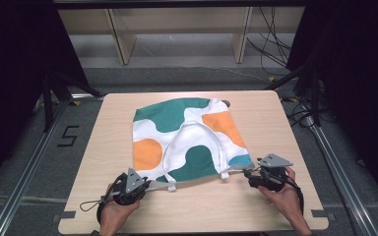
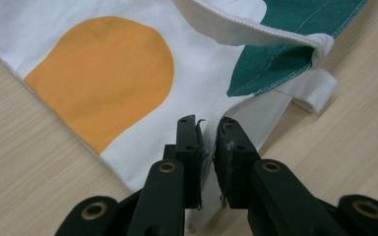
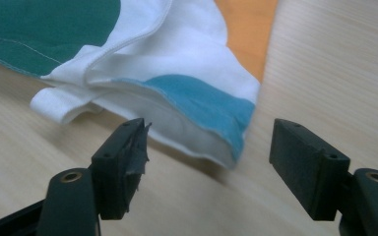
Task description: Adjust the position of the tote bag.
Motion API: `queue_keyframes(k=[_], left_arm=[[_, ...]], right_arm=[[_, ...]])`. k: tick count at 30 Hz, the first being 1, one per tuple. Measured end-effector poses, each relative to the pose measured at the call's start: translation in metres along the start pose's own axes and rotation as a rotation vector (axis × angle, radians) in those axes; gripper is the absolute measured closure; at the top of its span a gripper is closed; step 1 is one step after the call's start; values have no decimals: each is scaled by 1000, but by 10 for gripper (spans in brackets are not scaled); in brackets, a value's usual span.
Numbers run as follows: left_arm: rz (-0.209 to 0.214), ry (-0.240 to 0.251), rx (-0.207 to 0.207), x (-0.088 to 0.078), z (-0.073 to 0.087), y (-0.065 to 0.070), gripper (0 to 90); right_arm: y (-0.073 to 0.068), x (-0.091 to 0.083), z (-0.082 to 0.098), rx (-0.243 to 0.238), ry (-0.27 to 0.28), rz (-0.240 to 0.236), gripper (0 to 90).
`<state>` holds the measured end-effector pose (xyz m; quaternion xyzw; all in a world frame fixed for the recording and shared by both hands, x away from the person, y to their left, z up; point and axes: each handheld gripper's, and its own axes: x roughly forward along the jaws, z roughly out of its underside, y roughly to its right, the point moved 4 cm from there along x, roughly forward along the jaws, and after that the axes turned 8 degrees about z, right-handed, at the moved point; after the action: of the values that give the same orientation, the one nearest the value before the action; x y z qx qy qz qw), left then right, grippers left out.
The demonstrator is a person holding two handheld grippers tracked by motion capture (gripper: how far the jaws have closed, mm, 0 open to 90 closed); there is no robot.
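Note:
A cloth tote bag [image 1: 187, 137], white with green, orange and blue blobs, lies flat on the wooden table [image 1: 275, 206], its white handles folded over it. My left gripper [image 1: 150, 184] is at the bag's near left corner. In the left gripper view its jaws [image 2: 207, 128] are shut on the white edge of the bag [image 2: 103, 73]. My right gripper [image 1: 248, 173] is at the near right corner. Its jaws [image 3: 211, 130] stand open, and the blue-trimmed corner of the bag [image 3: 192, 54] reaches in between them without touching the pads.
Bare table surface runs along the near edge and down both sides of the bag. Beyond the far edge are wooden shelf legs [image 1: 120, 39] and loose cables [image 1: 270, 44]. Metal rails flank the table, and a taped "5" [image 1: 68, 136] marks the floor at left.

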<state>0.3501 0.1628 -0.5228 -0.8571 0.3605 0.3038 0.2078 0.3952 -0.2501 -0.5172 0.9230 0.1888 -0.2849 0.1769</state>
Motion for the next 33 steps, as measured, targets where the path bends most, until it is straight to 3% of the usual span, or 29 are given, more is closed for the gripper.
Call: queue_keyframes(k=[2,5,6,7,11,12,13,14,15,16,17,19,20,21,23,24,26,27,28,32,33], left_arm=[[1,25,-23,1,0,1,800],[3,15,-11,1,0,0,799],[3,15,-34,1,1,1,798],[7,6,-11,0,1,0,798],[3,7,-12,0,1,-1,795],[13,7,-19,1,1,0,793],[10,6,-6,0,1,-1,792],[5,19,-23,1,0,-1,791],[13,7,-3,0,0,-2,791],[13,13,-30,0,0,1,791],[12,9,-12,0,0,-1,791],[17,14,-7,-1,0,-1,794],[10,35,-55,0,0,1,797],[4,38,-66,0,0,1,802],[12,18,-17,-5,1,-3,806],[9,44,-64,-4,2,-1,811],[11,39,-26,-8,3,-5,817],[2,63,-64,-8,3,-3,820],[2,48,-28,-11,4,-5,822],[4,72,-62,-18,10,-1,821],[11,42,-24,-22,11,-2,819]], right_arm=[[-2,10,-4,-42,-23,8,350],[-2,19,-6,-75,-34,22,397],[-3,22,-6,-81,-62,17,399],[-2,26,-6,-98,-66,19,403],[-7,37,-11,-143,-74,14,469],[-9,39,-13,-155,-99,6,510],[-10,42,-15,-172,-92,4,539],[-10,46,-16,-201,-77,-6,574],[-11,46,-17,-210,-82,-7,629],[-12,45,-18,-214,-90,-10,663],[-13,46,-18,-224,-89,-19,704],[-15,43,-17,-229,-98,-30,773],[-15,41,-17,-246,-93,-31,793],[-14,35,-17,-209,-84,-43,819],[-14,29,-16,-196,-74,-50,825],[-14,24,-15,-197,-53,-67,839],[-18,15,-11,-174,-61,-82,851],[-21,9,-8,-164,-67,-87,858],[-24,5,-7,-182,-58,-89,862],[-34,-12,2,-180,-47,-111,865],[-36,-17,3,-179,-37,-120,865]])
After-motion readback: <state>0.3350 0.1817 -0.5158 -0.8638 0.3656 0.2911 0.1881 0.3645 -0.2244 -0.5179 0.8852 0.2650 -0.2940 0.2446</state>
